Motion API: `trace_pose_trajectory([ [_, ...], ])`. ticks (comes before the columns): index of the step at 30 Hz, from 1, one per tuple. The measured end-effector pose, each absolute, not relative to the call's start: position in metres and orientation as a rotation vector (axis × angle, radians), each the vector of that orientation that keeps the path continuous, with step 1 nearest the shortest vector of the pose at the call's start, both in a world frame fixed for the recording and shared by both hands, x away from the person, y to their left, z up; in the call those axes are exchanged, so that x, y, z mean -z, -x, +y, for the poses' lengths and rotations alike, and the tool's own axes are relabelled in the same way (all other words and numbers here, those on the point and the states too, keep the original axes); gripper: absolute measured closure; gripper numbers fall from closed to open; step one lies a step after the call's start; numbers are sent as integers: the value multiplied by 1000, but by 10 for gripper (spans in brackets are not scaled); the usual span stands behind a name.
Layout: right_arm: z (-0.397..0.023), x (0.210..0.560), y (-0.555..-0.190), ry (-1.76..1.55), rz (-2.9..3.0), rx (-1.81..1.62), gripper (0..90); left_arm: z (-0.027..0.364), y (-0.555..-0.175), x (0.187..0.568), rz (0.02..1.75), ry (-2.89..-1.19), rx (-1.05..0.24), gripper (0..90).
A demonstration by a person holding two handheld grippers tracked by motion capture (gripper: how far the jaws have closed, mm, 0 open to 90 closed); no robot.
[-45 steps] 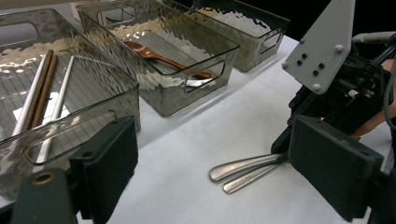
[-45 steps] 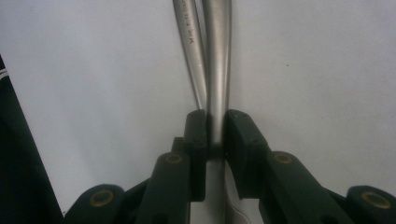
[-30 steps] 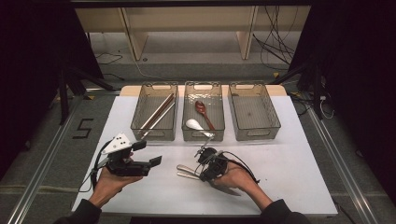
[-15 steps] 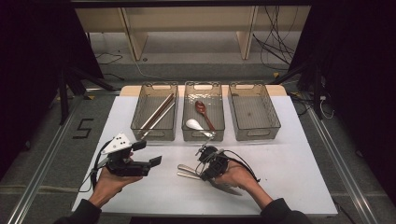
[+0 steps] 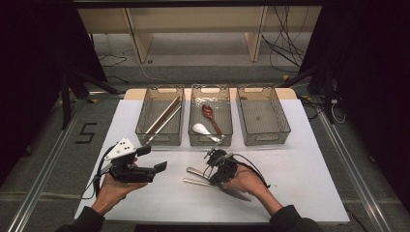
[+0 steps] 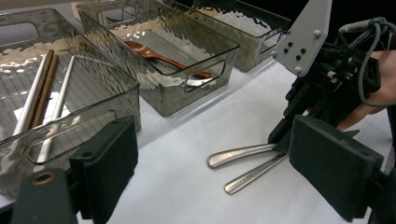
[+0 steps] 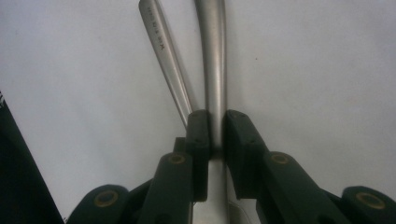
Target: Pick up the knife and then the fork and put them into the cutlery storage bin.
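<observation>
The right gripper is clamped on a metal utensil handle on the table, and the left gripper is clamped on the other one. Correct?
Half right. The left gripper is open and holds nothing, as the left gripper view shows; the right gripper does clamp a metal utensil handle.

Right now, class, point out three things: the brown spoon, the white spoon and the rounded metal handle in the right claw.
brown spoon [image 5: 207, 111], high view, on its bowl.
white spoon [image 5: 198, 128], high view, on its bowl.
rounded metal handle [image 7: 213, 56], right gripper view, on its shaft above the pads.

open white table [image 5: 309, 179] lies right of the right gripper [image 7: 212, 133]; three bins [image 5: 211, 140] wall off the far side, cutlery [image 6: 243, 154] between the hands.
</observation>
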State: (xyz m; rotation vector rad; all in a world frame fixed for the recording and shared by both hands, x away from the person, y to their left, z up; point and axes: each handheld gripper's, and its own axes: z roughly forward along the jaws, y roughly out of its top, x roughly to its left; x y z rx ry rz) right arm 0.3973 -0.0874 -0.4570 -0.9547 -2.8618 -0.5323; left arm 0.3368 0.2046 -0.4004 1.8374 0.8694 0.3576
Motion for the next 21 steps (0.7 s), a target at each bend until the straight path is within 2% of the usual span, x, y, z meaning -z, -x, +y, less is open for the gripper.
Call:
trace_pose_trajectory([
  [21, -87, 457, -397, 954, -2882, 555, 807, 205, -337, 400, 871, -1834, -359, 151],
])
